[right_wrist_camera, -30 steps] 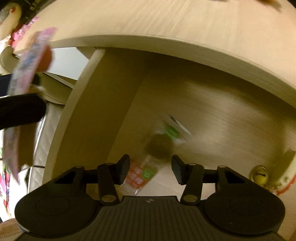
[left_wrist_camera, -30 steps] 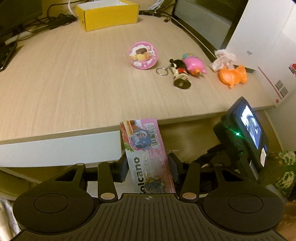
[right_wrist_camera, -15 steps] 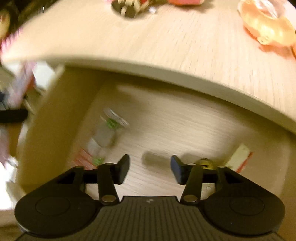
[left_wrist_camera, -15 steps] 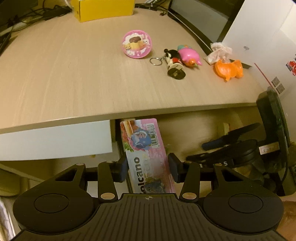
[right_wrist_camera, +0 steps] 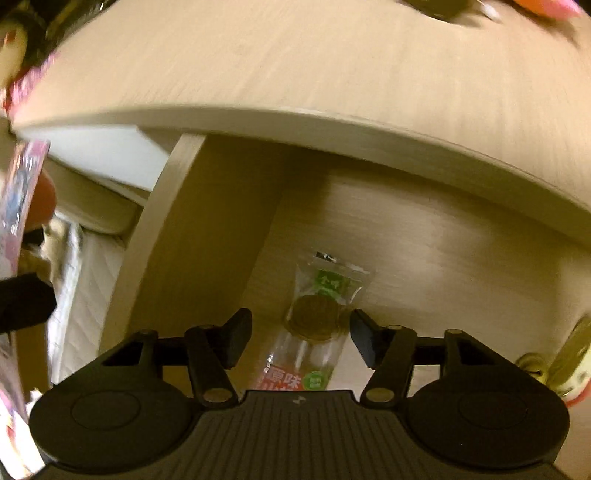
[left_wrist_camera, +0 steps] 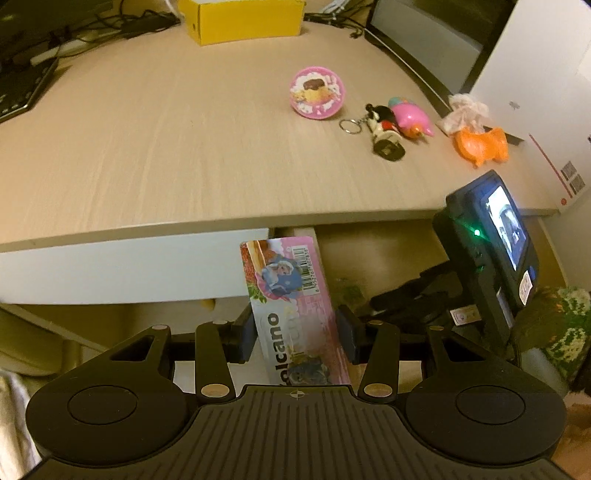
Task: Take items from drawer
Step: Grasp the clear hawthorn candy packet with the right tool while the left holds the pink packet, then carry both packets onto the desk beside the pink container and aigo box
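My left gripper (left_wrist_camera: 295, 334) is shut on a pink snack packet (left_wrist_camera: 291, 295) printed "Volcano", held upright just below the desk's front edge. The open drawer (right_wrist_camera: 424, 236) shows in the right wrist view, under the desktop. On its wooden floor lies a clear snack packet (right_wrist_camera: 317, 321) with a round brown biscuit and green and red labels. My right gripper (right_wrist_camera: 297, 341) hangs open over that packet, its fingers apart on either side of it and not touching. At the left edge of the right wrist view the pink packet (right_wrist_camera: 22, 199) appears again.
On the desktop (left_wrist_camera: 166, 147) lie a pink round tin (left_wrist_camera: 317, 92), a keychain figure (left_wrist_camera: 382, 131), a pink toy (left_wrist_camera: 410, 118), an orange toy (left_wrist_camera: 480, 146) and a yellow box (left_wrist_camera: 243, 18). A yellow toy (right_wrist_camera: 569, 365) sits at the drawer's right. The other gripper's camera screen (left_wrist_camera: 495, 236) stands right.
My right gripper has swung back left and down inside the drawer, so the clear packet now lies between its fingers. My left gripper has risen a little with the pink packet still held.
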The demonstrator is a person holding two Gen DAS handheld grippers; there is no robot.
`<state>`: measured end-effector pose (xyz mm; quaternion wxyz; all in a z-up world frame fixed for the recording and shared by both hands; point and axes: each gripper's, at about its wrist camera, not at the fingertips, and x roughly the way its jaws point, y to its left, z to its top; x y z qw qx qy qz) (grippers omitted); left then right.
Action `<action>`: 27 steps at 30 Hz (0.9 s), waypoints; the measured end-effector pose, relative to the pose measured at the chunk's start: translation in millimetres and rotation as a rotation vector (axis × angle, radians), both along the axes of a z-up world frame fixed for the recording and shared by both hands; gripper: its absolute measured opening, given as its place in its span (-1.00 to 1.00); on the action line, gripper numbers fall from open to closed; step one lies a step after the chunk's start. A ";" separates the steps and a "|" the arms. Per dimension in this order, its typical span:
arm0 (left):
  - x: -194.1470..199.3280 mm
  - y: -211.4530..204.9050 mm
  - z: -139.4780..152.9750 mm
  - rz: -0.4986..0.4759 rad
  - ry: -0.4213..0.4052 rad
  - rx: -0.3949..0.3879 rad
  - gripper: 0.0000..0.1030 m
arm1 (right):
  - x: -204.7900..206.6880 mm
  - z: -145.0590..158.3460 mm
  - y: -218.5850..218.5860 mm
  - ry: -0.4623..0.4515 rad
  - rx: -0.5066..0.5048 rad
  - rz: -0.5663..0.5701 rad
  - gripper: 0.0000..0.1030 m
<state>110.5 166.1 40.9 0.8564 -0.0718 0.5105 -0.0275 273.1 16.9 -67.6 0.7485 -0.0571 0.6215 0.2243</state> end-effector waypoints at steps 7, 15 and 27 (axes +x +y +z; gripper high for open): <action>-5.0 -14.4 -4.2 -0.046 0.005 -0.027 -0.04 | -12.7 1.5 -40.9 -0.065 -0.081 0.041 -0.24; -4.1 -28.1 -9.0 -0.079 0.031 -0.032 -0.04 | -7.0 1.6 -25.6 -0.111 -0.137 0.167 -0.28; 15.2 -38.0 31.7 -0.148 -0.136 -0.163 -0.04 | -11.6 138.8 -134.4 -0.335 0.092 -0.115 -0.31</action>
